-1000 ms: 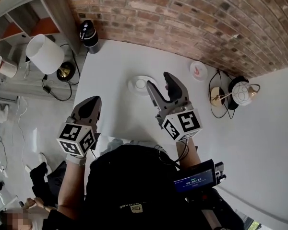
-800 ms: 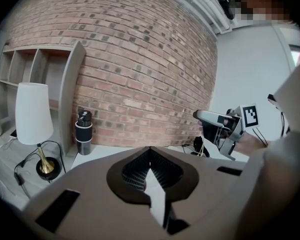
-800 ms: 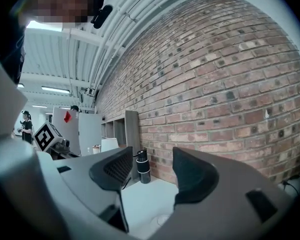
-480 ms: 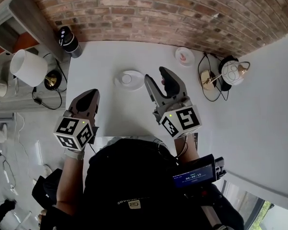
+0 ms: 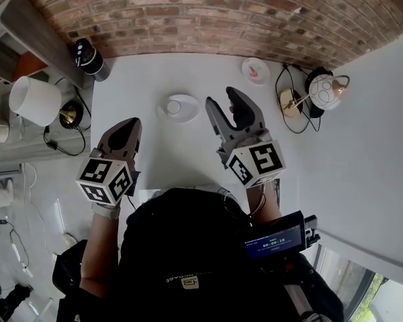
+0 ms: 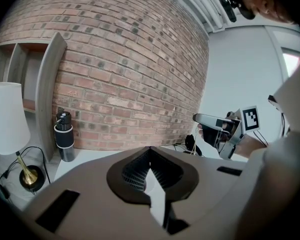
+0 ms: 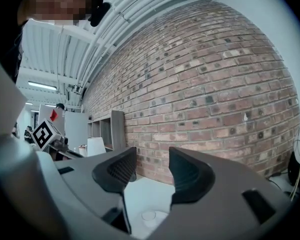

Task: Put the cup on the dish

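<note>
Cup [image 5: 174,106]: upright, apparently already seated in the middle of the dish [image 5: 190,111], on the white surface [image 5: 141,79] short of the brick wall [image 5: 208,19]. Right claw [image 5: 221,98]: open to a middling gap, nothing between the jaws, held above the surface just right of the dish and apart from it. From that claw, lies ahead, low and slightly to the left; shows in the right gripper view as a small pale cup [image 7: 148,215] at the bottom of the gap, well below the jaw tips. Round and upright, so no long axis to line up with; approach from any side judged equal. Left claw [image 5: 129,126]: closed tip to tip, empty, back toward the person and further from the dish. Right hand therefore the nearer one. Against a second ago: right claw's near jaw then close against the dish rim, now bare surface between the two; jaw opening unchanged; left claw closed as before; cup in the same place on the dish. Judgement: placement looks done, little left but to keep clear. Risk: knocking the cup if the open claw swings left.
</note>
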### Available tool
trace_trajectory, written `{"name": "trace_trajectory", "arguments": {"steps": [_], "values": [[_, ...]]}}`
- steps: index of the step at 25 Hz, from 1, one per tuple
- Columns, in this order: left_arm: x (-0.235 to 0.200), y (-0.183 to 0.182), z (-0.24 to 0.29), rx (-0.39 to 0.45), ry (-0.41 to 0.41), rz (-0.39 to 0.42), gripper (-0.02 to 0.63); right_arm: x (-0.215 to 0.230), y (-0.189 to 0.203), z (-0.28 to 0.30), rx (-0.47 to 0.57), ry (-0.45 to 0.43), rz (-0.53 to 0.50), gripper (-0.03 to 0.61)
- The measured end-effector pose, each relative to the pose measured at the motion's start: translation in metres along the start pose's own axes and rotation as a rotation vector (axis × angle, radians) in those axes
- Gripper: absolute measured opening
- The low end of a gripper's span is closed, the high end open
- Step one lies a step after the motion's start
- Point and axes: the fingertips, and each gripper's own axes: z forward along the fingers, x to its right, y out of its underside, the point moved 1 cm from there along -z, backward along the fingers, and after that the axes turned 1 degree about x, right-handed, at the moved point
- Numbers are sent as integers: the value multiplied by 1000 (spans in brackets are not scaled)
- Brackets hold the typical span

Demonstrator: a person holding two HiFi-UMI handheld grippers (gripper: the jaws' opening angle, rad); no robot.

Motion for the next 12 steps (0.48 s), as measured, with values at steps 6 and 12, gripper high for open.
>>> {"name": "trace_trajectory", "arguments": {"steps": [6, 12], "values": [[0, 1, 4, -5, -8, -2, 5, 8, 2, 4, 1, 5, 23, 207], [-1, -1, 1, 8, -20, -16, 5, 7, 4, 7, 0, -9, 32, 207]]}}
